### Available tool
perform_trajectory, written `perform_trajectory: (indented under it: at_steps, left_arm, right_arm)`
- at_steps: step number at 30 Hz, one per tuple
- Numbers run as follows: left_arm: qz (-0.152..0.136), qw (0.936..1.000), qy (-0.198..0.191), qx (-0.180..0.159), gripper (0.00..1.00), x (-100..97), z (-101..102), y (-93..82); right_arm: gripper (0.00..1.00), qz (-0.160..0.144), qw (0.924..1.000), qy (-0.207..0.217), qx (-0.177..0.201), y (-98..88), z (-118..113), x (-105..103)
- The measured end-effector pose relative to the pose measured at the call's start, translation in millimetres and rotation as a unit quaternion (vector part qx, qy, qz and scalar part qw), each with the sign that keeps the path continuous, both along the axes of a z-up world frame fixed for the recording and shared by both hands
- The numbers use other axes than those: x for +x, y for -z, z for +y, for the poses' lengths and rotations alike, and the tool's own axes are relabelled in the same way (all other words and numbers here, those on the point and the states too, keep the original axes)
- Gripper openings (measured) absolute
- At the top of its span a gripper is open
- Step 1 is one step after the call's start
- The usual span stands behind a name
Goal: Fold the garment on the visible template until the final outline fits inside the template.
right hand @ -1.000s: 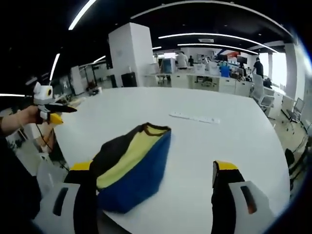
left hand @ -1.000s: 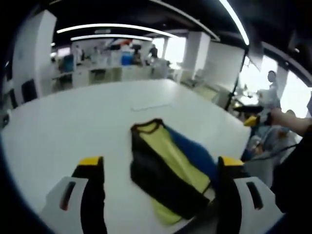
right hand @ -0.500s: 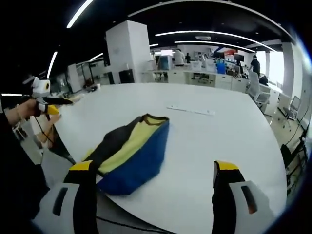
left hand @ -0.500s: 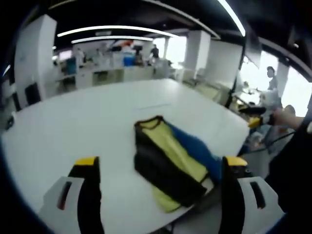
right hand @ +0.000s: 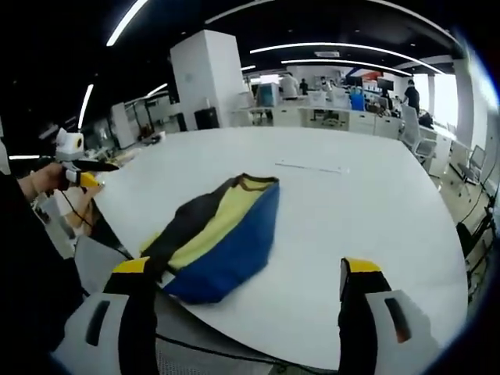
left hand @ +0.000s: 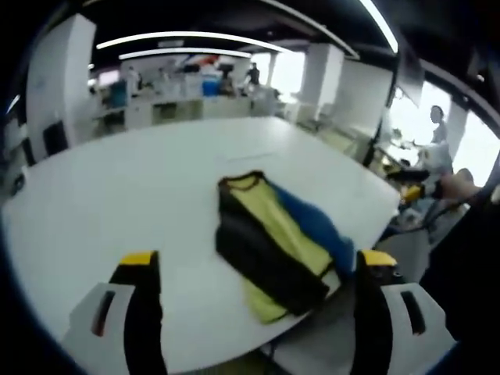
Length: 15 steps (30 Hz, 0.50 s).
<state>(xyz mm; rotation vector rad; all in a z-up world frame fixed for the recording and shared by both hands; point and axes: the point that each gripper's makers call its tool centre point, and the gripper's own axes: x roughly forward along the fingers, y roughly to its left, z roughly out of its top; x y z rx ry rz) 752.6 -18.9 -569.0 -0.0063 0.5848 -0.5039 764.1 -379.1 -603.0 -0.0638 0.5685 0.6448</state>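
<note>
Left gripper view: garment point(left hand: 273, 246) lies folded into a compact bundle near the edge of the white table point(left hand: 117, 187), black and yellow panels up, blue beneath. Folding looks largely done; no template outline can be made out, so fit is unconfirmed. Left gripper point(left hand: 254, 269) jaws spread wide, holding nothing, clear of the cloth. Right gripper point(right hand: 246, 275) likewise spread and empty.
</note>
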Motion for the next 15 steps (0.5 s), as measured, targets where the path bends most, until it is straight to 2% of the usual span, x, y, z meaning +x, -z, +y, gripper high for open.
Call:
perform_trajectory:
  at_steps: [8, 12, 15]
  left_arm:
    - [0.001, 1.0000, 0.006, 0.003, 0.99, 3.7, -4, 0.7]
    - [0.004, 0.9998, 0.014, 0.016, 0.99, 3.9, -6, 4.1]
    - [0.004, 0.9998, 0.014, 0.013, 0.99, 4.9, -6, 3.2]
  right_arm:
    - [0.93, 0.001, 0.9998, -0.020, 0.007, -0.2, 11, -3]
    - [0.92, 0.004, 0.9997, -0.021, 0.007, 1.9, 11, -4]
    - [0.90, 0.010, 0.9997, -0.022, 0.006, 3.7, 12, -5]
